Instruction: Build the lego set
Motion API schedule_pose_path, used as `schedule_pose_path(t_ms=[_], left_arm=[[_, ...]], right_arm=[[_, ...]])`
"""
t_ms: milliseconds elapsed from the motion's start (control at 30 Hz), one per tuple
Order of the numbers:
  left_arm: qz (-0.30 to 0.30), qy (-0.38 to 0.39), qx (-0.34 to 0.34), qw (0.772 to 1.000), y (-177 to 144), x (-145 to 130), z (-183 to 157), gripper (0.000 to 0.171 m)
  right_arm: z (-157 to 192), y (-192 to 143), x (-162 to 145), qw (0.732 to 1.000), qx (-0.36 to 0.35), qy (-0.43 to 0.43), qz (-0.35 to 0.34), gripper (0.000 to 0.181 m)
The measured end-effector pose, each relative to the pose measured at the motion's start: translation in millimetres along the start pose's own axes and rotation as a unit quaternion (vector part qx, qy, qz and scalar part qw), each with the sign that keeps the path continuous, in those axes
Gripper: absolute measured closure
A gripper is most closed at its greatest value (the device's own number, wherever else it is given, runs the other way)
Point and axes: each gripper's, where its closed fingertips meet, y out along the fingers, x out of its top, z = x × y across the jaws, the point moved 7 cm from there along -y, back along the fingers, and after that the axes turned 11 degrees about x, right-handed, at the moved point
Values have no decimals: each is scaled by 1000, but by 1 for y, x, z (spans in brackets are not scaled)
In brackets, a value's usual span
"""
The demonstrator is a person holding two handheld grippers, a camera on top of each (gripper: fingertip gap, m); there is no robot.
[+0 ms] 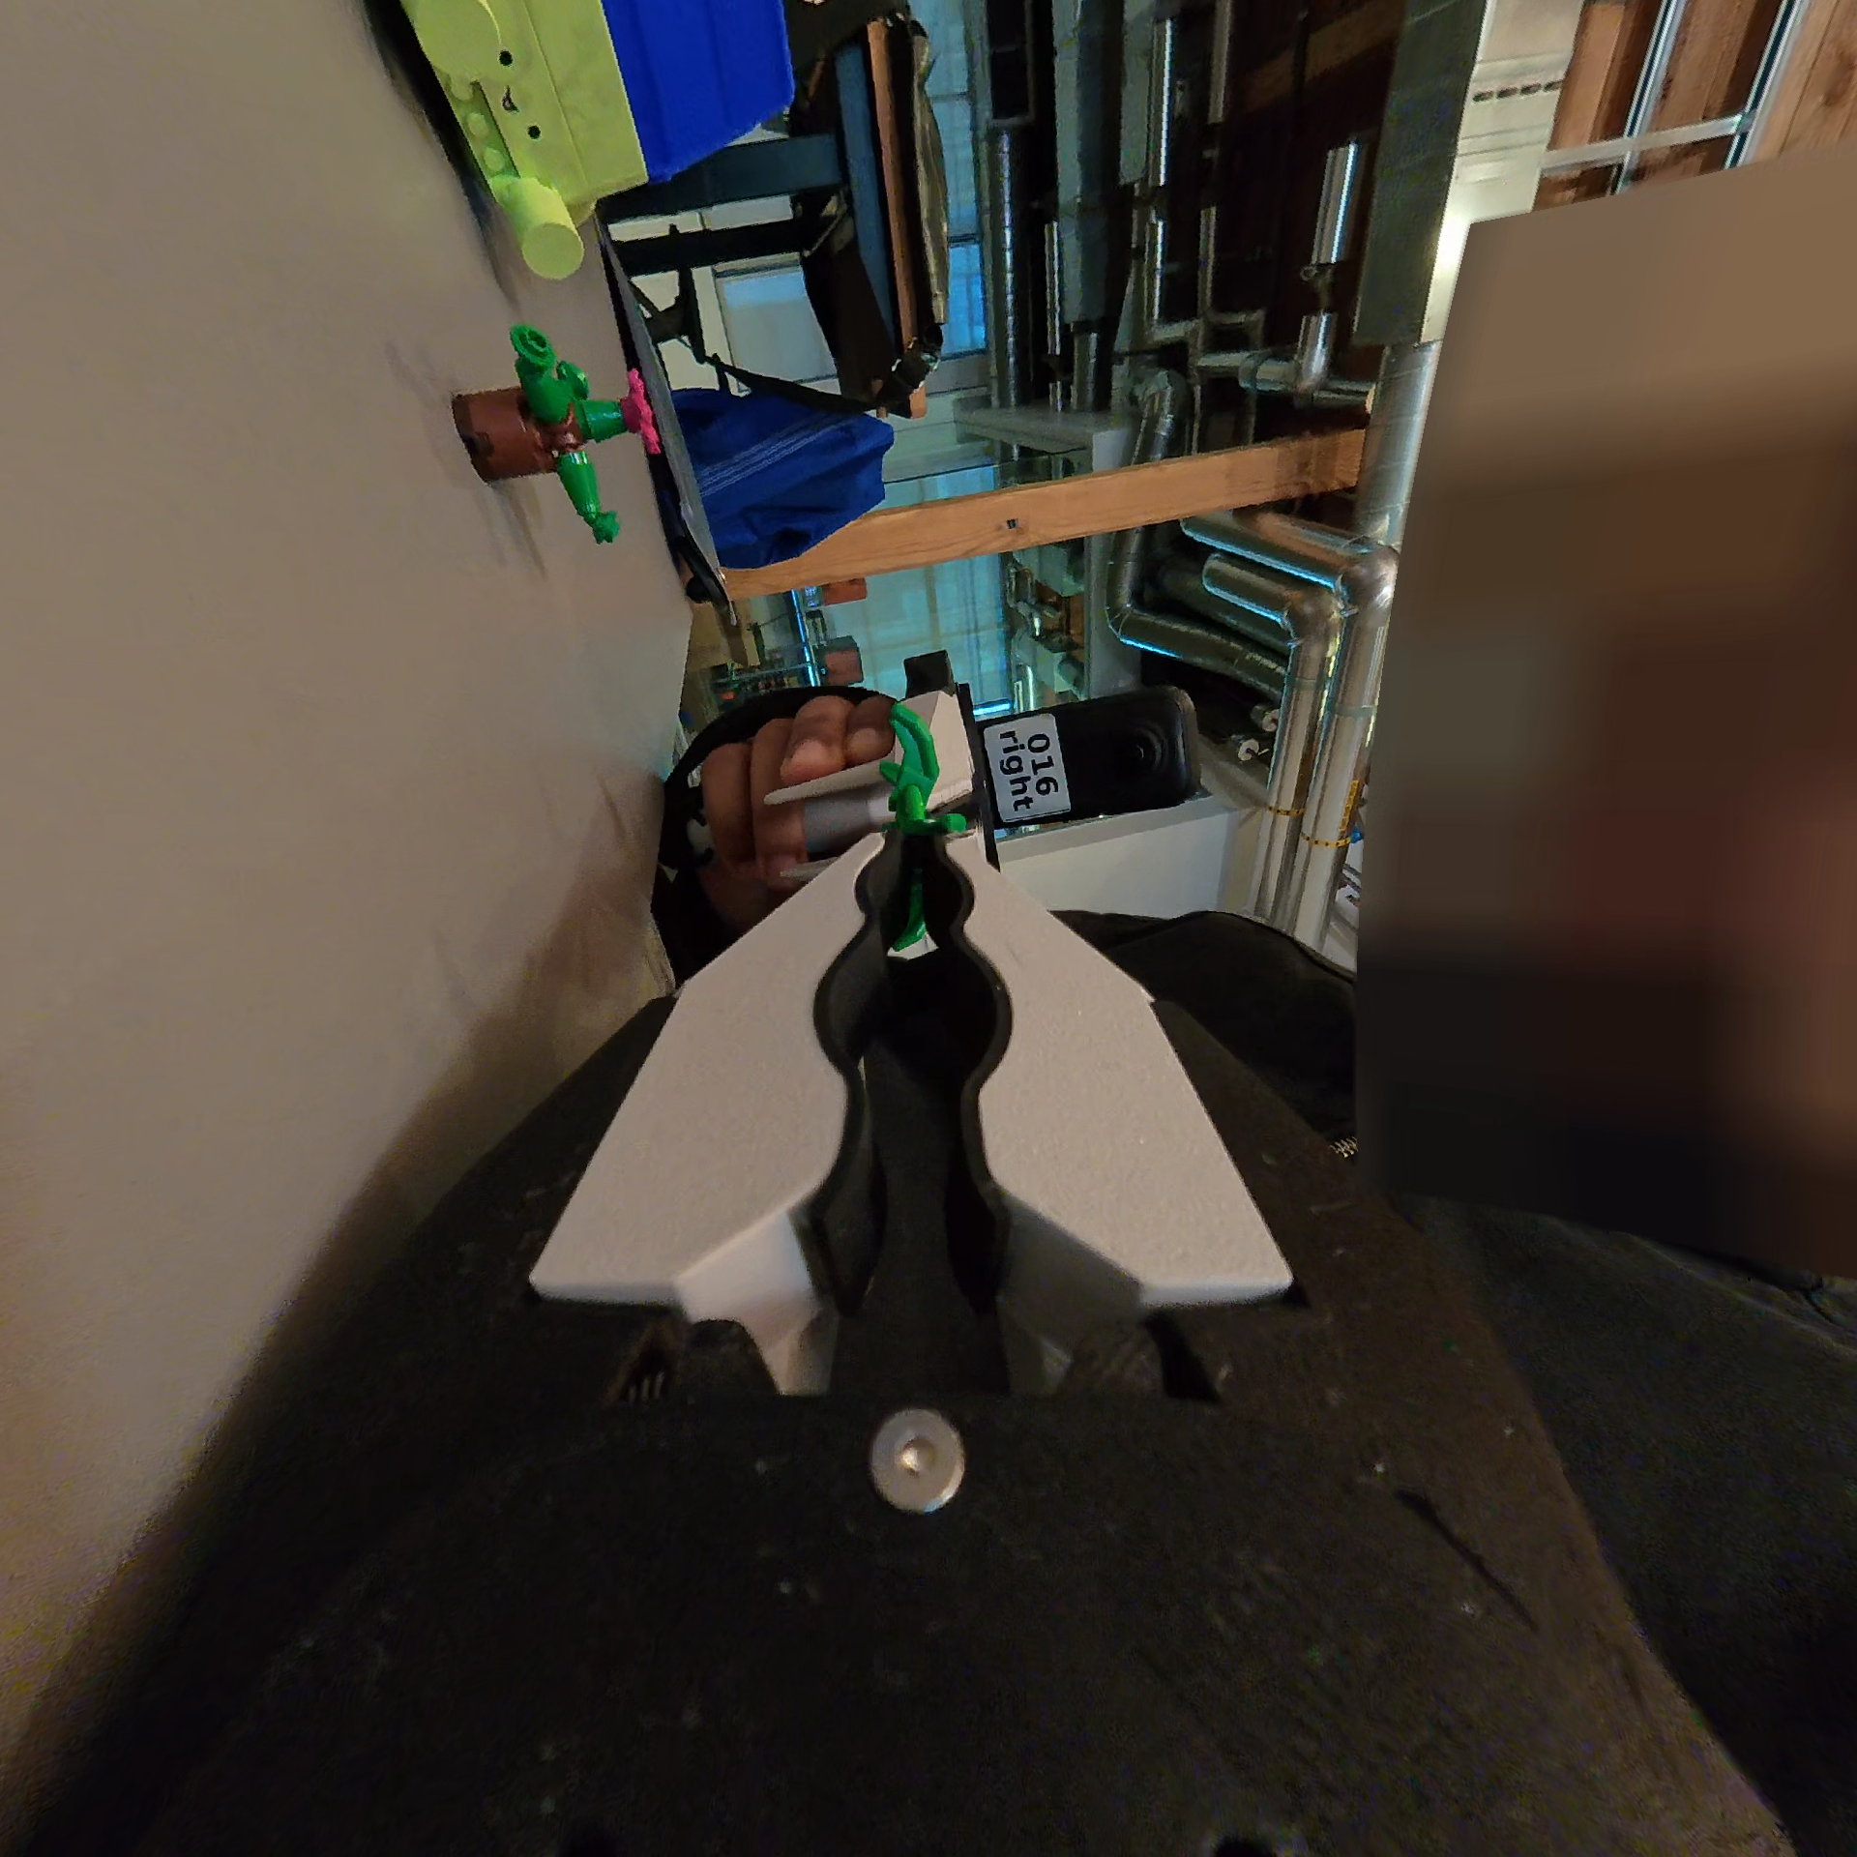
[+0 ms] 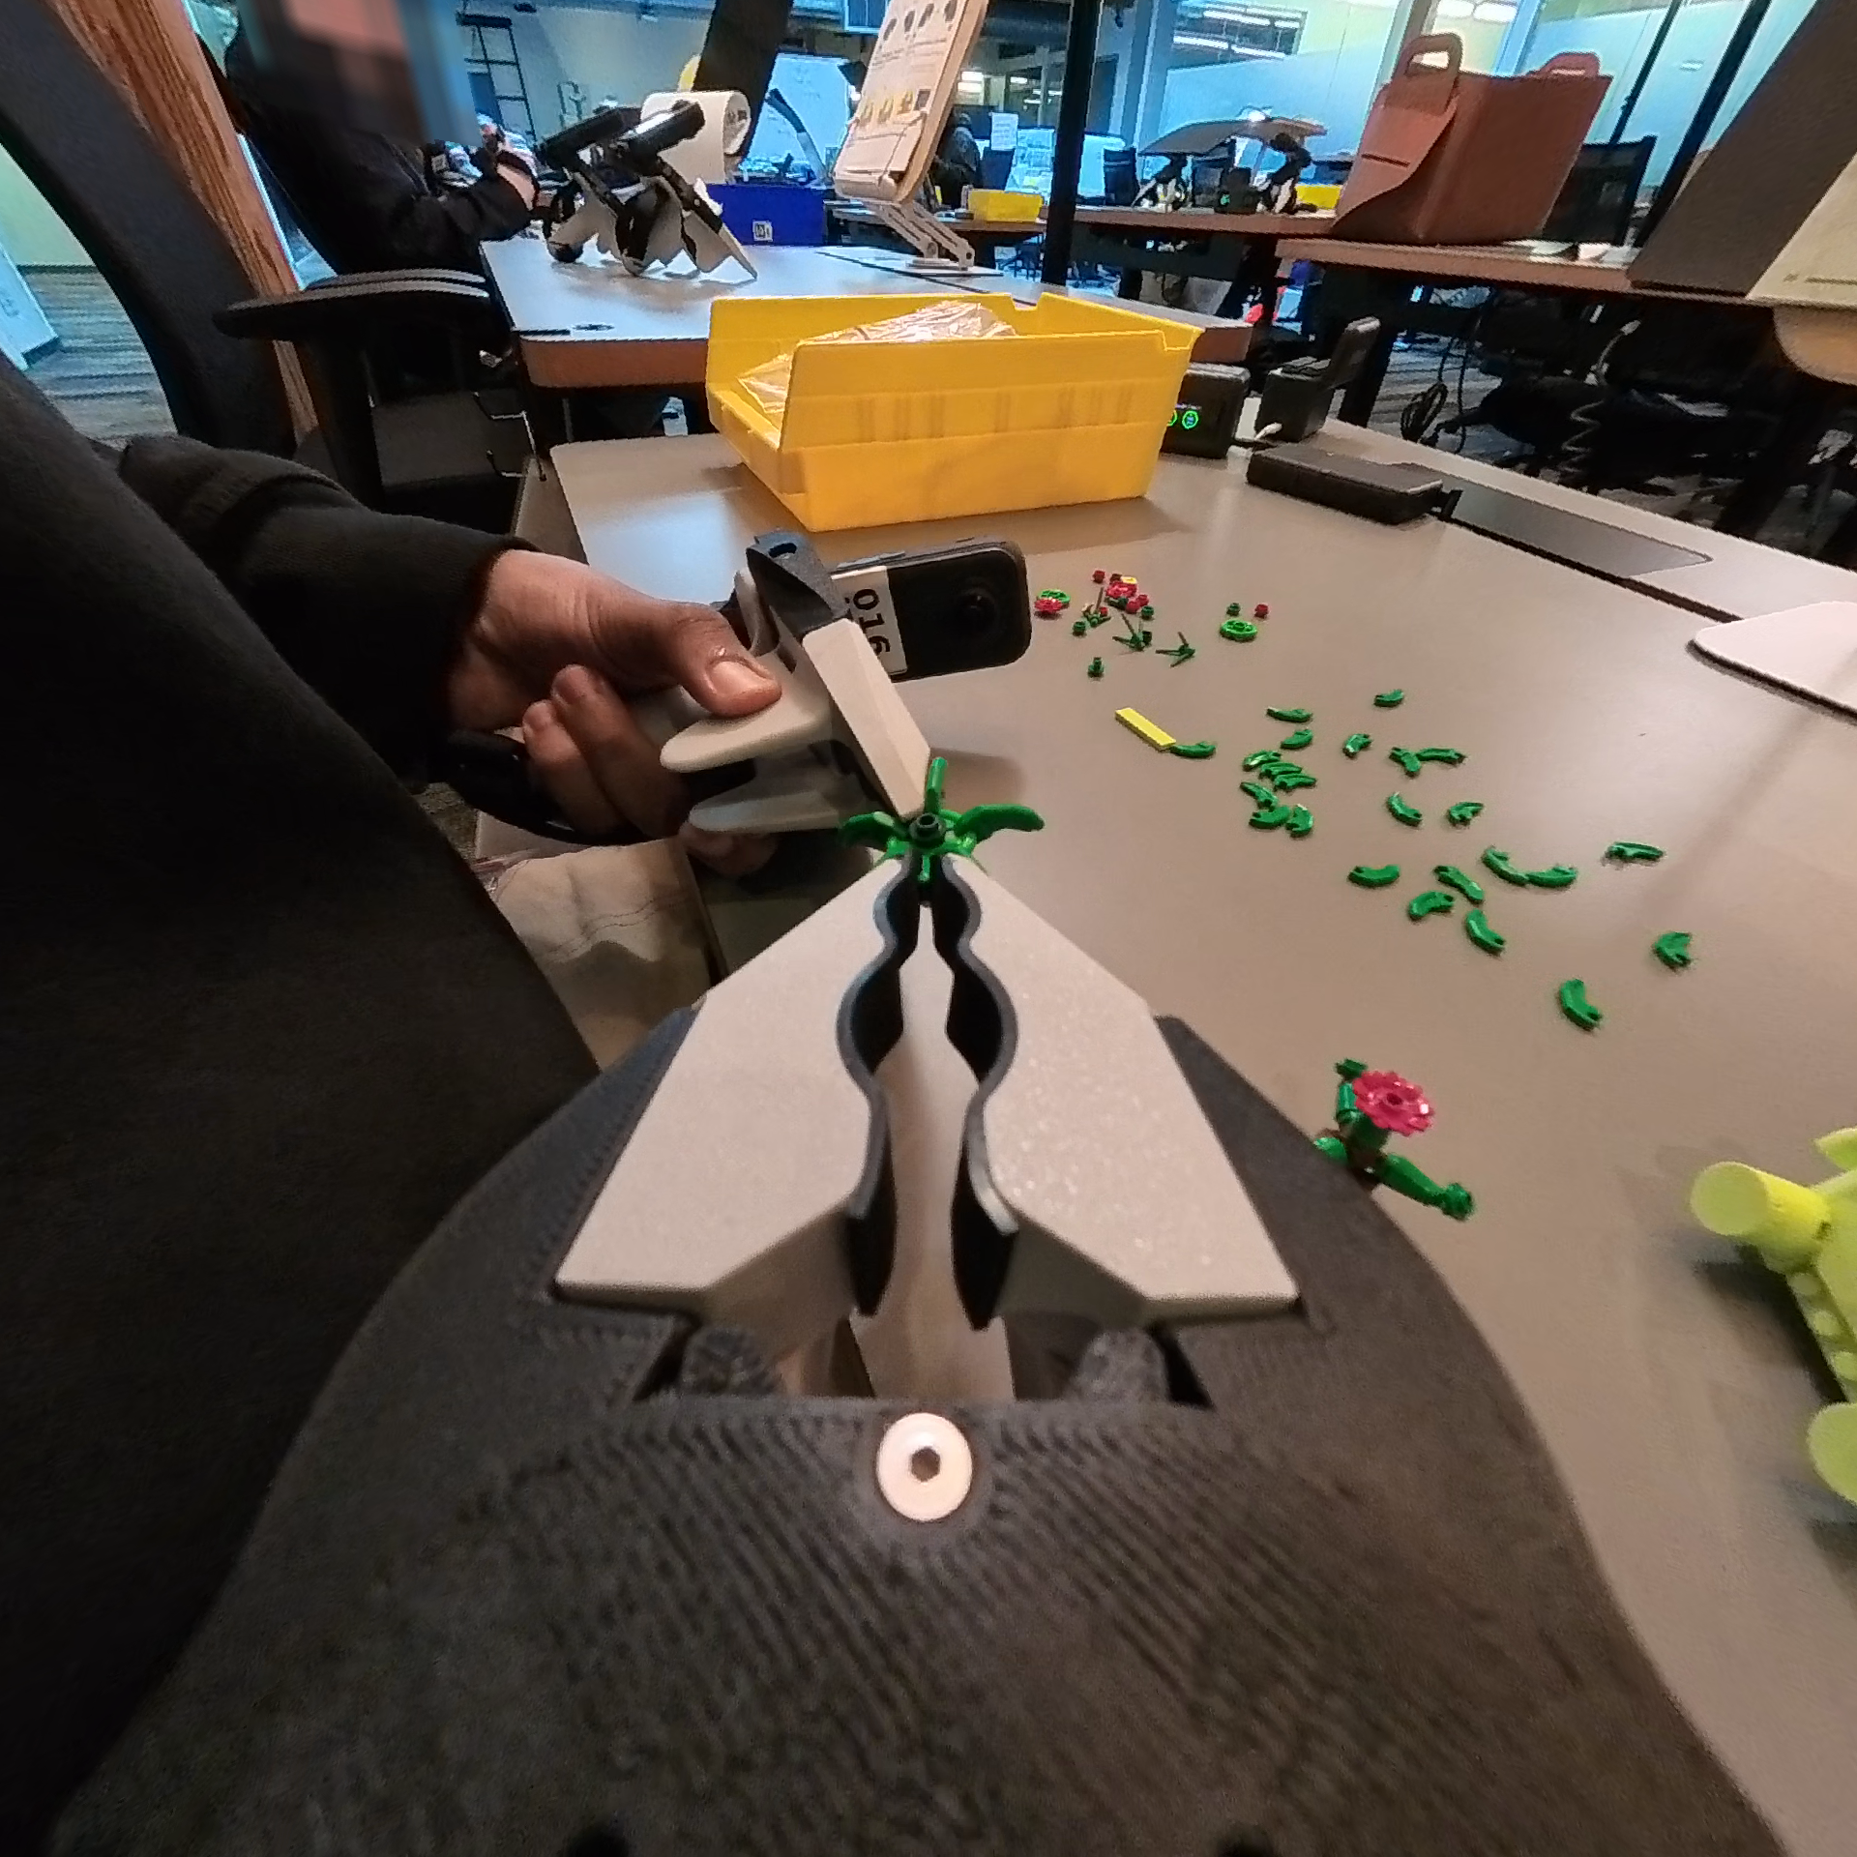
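Both claws pinched onto one small green leafy lego sprig [image 2: 930, 829], held in the air off the near-left edge of the grey worktop [image 2: 1256, 1005].

The right gripper [image 2: 926, 884] is nearly closed on the sprig's stem, and the left gripper [image 1: 909, 854] is clamped on the same piece from the other side. Only a little looks done: a brown lego pot with green stems and a pink flower [image 1: 548, 432] is stood near the worktop's near edge. Plenty is left, going by the scattered curved green leaf pieces [image 2: 1447, 864] mid-worktop and the small red and green bits [image 2: 1115, 603] further back, near the yellow plastic bin [image 2: 955, 442].
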Motion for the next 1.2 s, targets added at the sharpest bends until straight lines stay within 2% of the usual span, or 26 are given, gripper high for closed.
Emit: schedule_pose_path(t_ms=[200, 300, 467, 600, 1000, 1100, 1200], left_arm=[[-25, 8, 5, 1000, -1, 6, 0, 168], [-30, 38, 46, 998, -1, 8, 2, 169], [-30, 80, 114, 990, -7, 8, 4, 169], [-30, 96, 127, 987, -9, 9, 5, 169], [-23, 104, 101, 989, -8, 9, 3, 169], [-24, 104, 96, 990, -9, 9, 3, 169], [-24, 107, 99, 989, -9, 9, 3, 169]], right_arm=[[-4, 1, 1, 1000, -21, 9, 4, 180], [-7, -2, 0, 999, -37, 11, 15, 180], [-17, -8, -24, 985, -64, 75, 139, 180], [-21, -10, -41, 972, -84, 113, 190, 180], [-18, -26, -47, 961, -91, 123, 231, 180], [-18, -25, -46, 963, -92, 116, 227, 180], [-17, -23, -37, 971, -81, 110, 195, 180]])
